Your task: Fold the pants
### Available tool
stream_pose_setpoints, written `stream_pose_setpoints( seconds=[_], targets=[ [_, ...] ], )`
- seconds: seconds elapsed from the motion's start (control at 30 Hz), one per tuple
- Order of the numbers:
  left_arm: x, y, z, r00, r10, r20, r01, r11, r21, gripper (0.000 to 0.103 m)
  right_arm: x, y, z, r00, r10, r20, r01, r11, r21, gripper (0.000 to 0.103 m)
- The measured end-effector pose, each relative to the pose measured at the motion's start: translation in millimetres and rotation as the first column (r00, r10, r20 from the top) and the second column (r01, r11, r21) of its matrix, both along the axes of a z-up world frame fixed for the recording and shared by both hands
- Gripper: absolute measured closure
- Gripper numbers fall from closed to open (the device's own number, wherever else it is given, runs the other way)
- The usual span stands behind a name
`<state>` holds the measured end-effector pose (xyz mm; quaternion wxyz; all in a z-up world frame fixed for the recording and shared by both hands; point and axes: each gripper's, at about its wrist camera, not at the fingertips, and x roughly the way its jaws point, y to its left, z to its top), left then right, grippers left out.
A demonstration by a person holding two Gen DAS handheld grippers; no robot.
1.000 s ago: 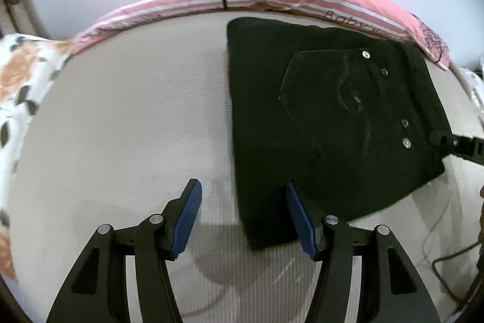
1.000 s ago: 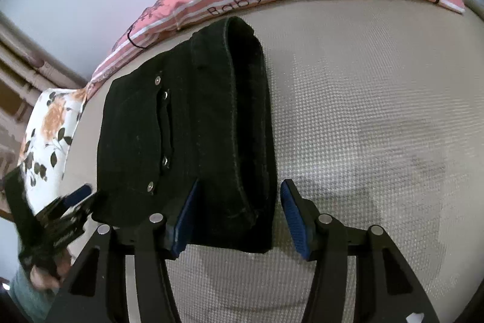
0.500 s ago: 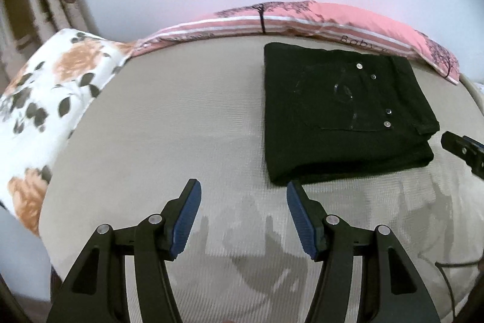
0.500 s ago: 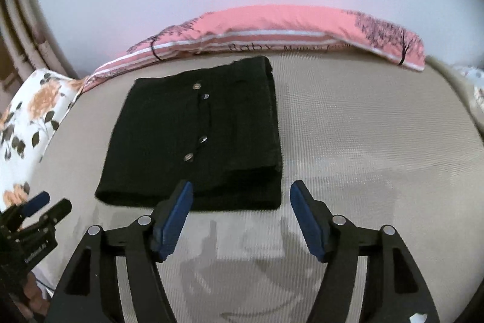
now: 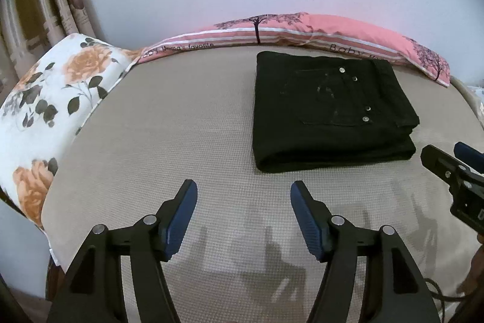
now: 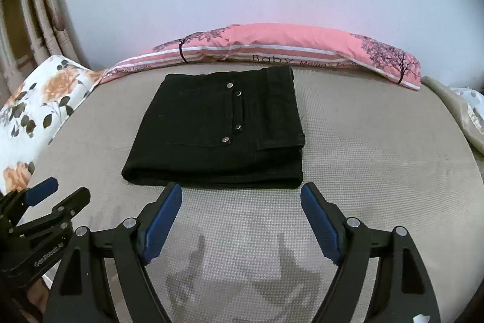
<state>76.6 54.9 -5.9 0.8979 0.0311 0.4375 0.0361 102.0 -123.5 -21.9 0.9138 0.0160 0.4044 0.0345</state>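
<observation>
I have the black pants (image 6: 217,129) lying folded into a compact rectangle on the beige bed (image 6: 378,171), its far edge near the pink pillow (image 6: 287,46) along the wall. My left gripper (image 5: 243,203) hangs over bare mattress, fingers spread wide and holding nothing, the pants ahead and to its right. My right gripper (image 6: 241,205) sits just short of the pants' near folded edge (not touching it, as far as I can see), fingers equally wide apart and empty. A floral pillow (image 5: 51,99) lies off to the left.
</observation>
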Motion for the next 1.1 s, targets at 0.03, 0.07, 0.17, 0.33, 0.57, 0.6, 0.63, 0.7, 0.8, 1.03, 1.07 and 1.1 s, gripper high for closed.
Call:
stream_pose_setpoints(
  seconds=[0.03,0.07,0.17,0.33,0.57,0.6,0.63,0.7,0.8,1.03,1.07,1.1],
  targets=[
    [-1,-1,-1,1.000,0.000,0.000,0.000,1.000,-0.001,0.038,-2,0,0,1.000,-0.001,0.003,0.001,1.000,-0.004,0.024],
    [-1,-1,-1,1.000,-0.001,0.000,0.001,1.000,-0.001,0.038,-3,0,0,1.000,-0.006,0.004,0.006,1.000,-0.007,0.024],
    [-1,-3,-4,1.000,0.000,-0.005,0.000,1.000,0.003,0.037,-7,1,-2,1.000,-0.004,0.001,0.004,1.000,-0.003,0.023],
    [-2,-4,-9,1.000,0.001,-0.012,-0.001,1.000,-0.001,0.037,-10,1,-7,1.000,-0.009,-0.013,0.009,1.000,0.004,0.022],
    [-2,-4,-11,1.000,-0.001,-0.017,0.001,1.000,-0.001,0.037,-10,2,-14,0.999,-0.020,-0.035,0.020,1.000,0.010,0.020],
    [-2,-4,-11,1.000,0.001,-0.018,-0.001,1.000,-0.005,0.037,-10,4,-15,0.999,-0.017,-0.035,0.017,1.000,0.001,0.020],
    [-2,-4,-11,1.000,0.001,-0.019,-0.001,1.000,-0.006,0.037,-10,4,-15,0.999,-0.014,-0.035,0.014,1.000,-0.005,0.020],
    [-2,-5,-12,1.000,-0.001,-0.021,0.001,1.000,-0.007,0.037,-11,6,-16,0.999,-0.009,-0.038,0.008,1.000,-0.016,0.020],
    [-2,-6,-13,1.000,-0.008,-0.026,0.008,1.000,-0.013,0.037,-10,6,-16,0.999,-0.006,-0.050,0.005,1.000,-0.019,0.020],
    [-2,-8,-15,0.999,-0.022,-0.033,0.022,1.000,-0.004,0.037,-9,7,-18,0.998,-0.002,-0.059,0.000,1.000,-0.026,0.020],
    [-2,-8,-15,0.999,-0.022,-0.033,0.022,1.000,-0.004,0.037,-9,7,-19,0.998,0.000,-0.062,-0.002,1.000,-0.025,0.020],
    [-1,-8,-15,0.999,-0.024,-0.034,0.024,1.000,-0.004,0.037,-9,7,-19,0.998,0.000,-0.063,-0.001,1.000,-0.025,0.020]
  ],
)
